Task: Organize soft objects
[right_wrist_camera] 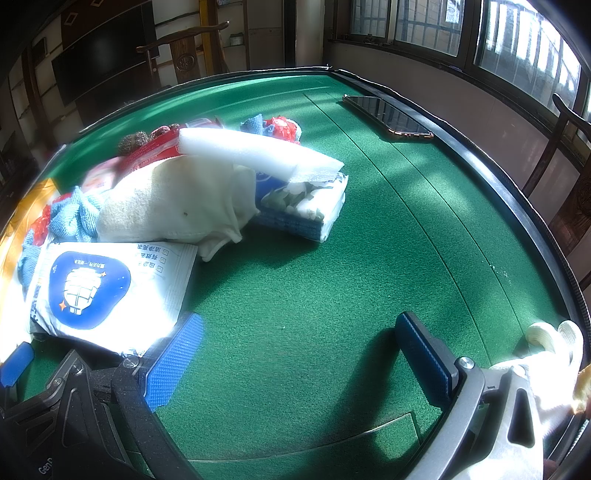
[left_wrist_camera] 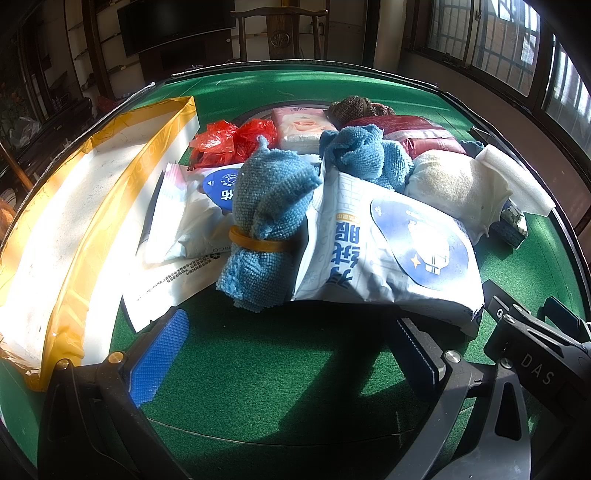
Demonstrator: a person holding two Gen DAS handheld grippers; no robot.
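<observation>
By the green felt table's (left_wrist_camera: 258, 376) left edge sits the yellow-taped white box (left_wrist_camera: 74, 206); your left gripper (left_wrist_camera: 288, 354), jaws wide and empty, faces the banded blue microfibre cloth roll (left_wrist_camera: 264, 218), so pinch at the band; your right gripper (right_wrist_camera: 299, 365) waits, equally spread

hard sunlight pours in from the windows (right_wrist_camera: 461, 33) on the right, striping the green felt (right_wrist_camera: 332, 258) with bright bands and dim patches. the white wipes pack (right_wrist_camera: 103, 291) blows out to pure glare along its near edge in the right wrist view, print washed away there. in the left wrist view the foam box (left_wrist_camera: 74, 229) glows white and yellow, overexposed. deep, crisp shadows pool under the left gripper (left_wrist_camera: 291, 354) and beside the right gripper (right_wrist_camera: 299, 365). the room behind sits dark and murky. fisheye bending curves the table rim into an arc, corners vignette to black. the pile's left edge smears soft in the right wrist view; centre stays sharp.
</observation>
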